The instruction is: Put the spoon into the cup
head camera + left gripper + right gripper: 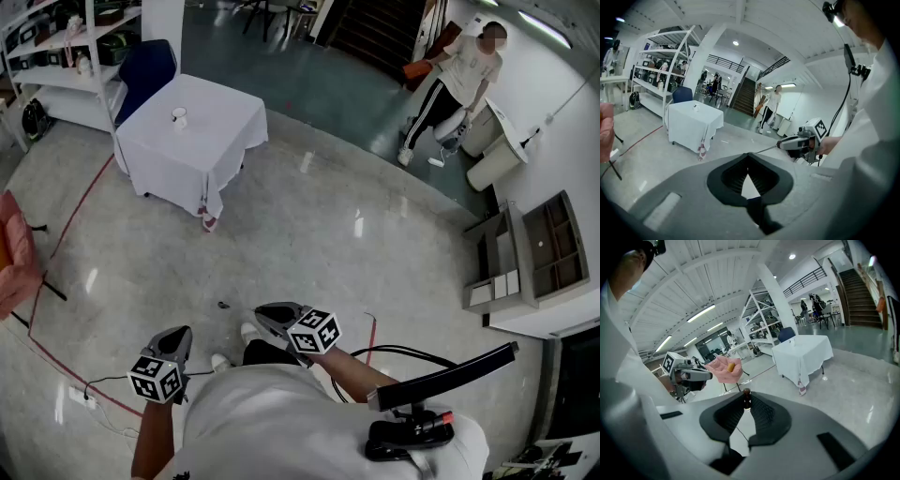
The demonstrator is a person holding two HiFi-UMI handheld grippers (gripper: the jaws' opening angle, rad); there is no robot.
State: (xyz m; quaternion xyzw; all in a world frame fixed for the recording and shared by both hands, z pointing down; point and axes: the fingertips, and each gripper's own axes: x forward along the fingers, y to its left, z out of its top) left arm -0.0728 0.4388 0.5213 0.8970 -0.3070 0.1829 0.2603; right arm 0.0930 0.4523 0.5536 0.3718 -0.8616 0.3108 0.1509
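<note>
Your right gripper point(746, 401): jaws nearly closed, pinching spoon point(746, 395) at the tips. Dark brown end of spoon shows between jaw tips; thin shaft pokes out ahead of jaws, seen from left gripper view. Your left gripper point(749, 158): jaws closed tip to tip, nothing between them. Cup point(178, 116) stands on white-draped tabletop point(220, 131), well apart from both jaws: ahead and right of right jaws, ahead and left of left jaws. You hold both grippers close to your body, over floor point(309, 234).
</note>
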